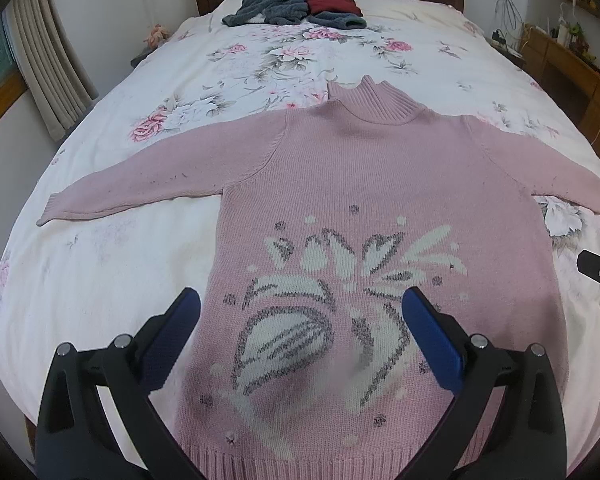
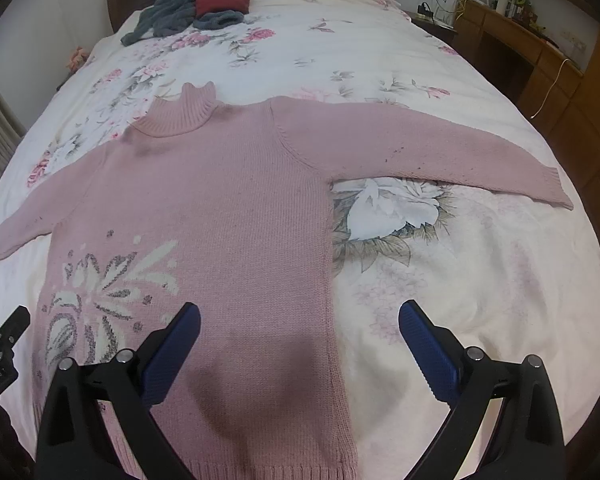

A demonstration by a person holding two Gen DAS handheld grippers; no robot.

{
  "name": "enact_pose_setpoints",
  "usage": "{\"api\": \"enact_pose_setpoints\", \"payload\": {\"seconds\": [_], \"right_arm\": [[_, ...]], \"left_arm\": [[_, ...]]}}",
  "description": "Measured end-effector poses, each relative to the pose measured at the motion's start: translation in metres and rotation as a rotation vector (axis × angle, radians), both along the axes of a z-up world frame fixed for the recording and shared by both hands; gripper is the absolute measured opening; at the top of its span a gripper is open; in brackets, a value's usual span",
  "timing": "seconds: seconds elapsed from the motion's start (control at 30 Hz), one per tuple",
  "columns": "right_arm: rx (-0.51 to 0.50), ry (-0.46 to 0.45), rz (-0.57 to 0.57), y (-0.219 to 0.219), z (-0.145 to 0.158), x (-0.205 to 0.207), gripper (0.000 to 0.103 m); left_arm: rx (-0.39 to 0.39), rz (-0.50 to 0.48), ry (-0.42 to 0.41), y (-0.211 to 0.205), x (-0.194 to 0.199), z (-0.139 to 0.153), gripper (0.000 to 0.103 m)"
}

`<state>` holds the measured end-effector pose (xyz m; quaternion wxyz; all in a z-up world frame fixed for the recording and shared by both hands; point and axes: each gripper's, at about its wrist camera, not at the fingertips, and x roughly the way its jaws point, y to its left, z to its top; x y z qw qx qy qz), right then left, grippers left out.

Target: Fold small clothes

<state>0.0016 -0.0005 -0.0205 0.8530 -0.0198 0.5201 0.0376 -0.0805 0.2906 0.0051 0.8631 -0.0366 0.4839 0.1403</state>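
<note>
Floral white bedspread (image 1: 100, 280) carries a pink sweater (image 1: 380, 184) spread flat, sleeves out toward nine and three o'clock. Grey and red clothes (image 1: 300, 6) lie at twelve. Left gripper (image 1: 300, 304) and right gripper (image 2: 300, 312) hover above with jaws spread, empty. No lettering is legible.

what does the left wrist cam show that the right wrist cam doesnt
Only the left wrist view shows the curtain beside a window, the left sleeve's cuff and the whole knitted flower motif.

Only the right wrist view shows the right sleeve's cuff and the large white flower print on the bedspread beneath that sleeve.

Both show the pink turtleneck sweater spread flat, sleeves out, on the floral bedspread, the grey and dark red clothes pile near the headboard, and the wooden desk. Left gripper and right gripper are both open, holding nothing.
</note>
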Motion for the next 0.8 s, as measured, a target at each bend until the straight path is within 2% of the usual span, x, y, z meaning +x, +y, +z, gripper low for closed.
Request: {"api": "enact_pose_setpoints", "payload": {"seconds": [0.8], "right_arm": [[0.002, -0.001, 0.011, 0.0033, 0.0002, 0.0, 0.099]], "left_arm": [[0.002, 0.007, 0.0, 0.0039, -0.0024, -0.0029, 0.1]]}}
